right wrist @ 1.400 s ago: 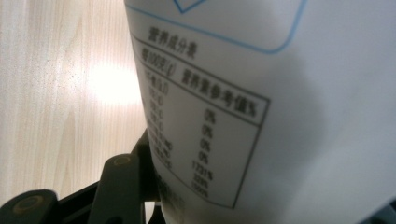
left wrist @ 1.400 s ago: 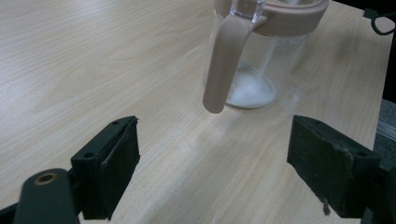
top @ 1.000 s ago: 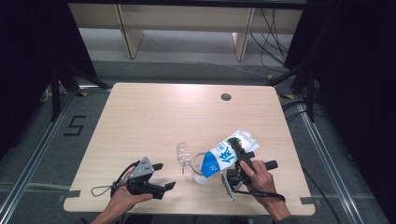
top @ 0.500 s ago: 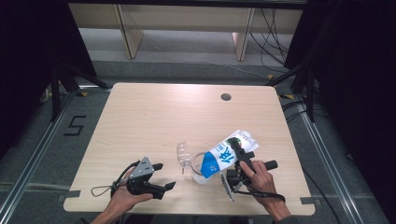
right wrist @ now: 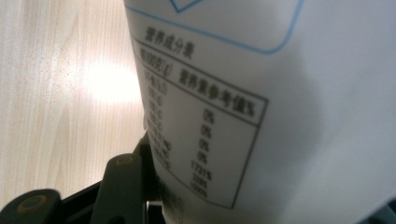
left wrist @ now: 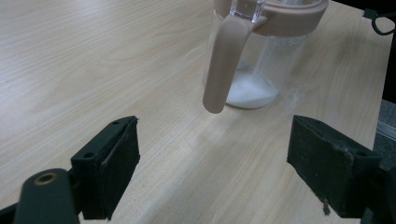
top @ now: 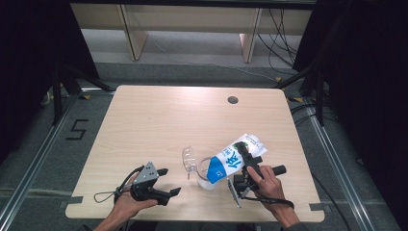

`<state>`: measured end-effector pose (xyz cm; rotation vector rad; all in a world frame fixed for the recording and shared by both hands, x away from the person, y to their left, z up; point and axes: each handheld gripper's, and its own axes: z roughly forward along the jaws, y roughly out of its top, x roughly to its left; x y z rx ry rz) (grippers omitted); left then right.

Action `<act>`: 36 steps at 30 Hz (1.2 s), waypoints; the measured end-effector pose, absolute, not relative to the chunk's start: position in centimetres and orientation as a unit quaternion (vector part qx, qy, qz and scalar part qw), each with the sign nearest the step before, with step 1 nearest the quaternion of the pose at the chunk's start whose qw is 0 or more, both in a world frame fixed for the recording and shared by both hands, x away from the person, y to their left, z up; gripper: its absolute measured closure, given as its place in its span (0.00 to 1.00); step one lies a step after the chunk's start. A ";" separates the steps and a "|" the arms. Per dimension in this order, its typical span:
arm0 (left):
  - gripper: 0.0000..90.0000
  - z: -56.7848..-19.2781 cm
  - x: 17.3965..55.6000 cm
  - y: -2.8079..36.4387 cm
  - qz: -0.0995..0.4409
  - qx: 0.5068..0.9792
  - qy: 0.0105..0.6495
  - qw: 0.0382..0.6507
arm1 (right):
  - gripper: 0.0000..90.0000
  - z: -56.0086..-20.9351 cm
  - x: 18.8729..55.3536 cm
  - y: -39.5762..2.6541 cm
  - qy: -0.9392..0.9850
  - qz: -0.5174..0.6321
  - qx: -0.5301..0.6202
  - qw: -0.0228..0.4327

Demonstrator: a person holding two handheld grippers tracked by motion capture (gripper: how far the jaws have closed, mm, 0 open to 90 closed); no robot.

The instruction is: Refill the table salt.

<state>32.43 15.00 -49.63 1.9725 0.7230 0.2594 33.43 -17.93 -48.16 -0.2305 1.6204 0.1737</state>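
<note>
Near the tabletop's front edge: right gripper [top: 246,166] pinching tilted bag [top: 235,158] over jar [left wrist: 261,56]; left gripper [top: 166,185] spread, idle. Risk: unsteadied jar tips, powder spills.

Count: 1 desk [top: 159,125], 1 hole [top: 233,100] in it. 1 blue-white bag [top: 233,159]. 1 clear jar [left wrist: 261,60] with pink lid ring and 1 handle [left wrist: 224,65]. 2 tongs: left tongs [top: 163,185], right tongs [top: 248,161]. 2 hands.
</note>
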 end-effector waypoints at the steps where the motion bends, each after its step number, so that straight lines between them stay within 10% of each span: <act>1: 0.18 -49.6 32.4 15.0 0.107 0.812 0.297 0.490 | 0.55 -48.1 33.5 -17.9 0.721 0.077 -0.106 0.681; 36: 0.18 -49.6 32.5 15.0 0.107 0.813 0.295 0.490 | 0.57 -47.9 33.4 -18.0 0.715 0.053 -0.117 0.687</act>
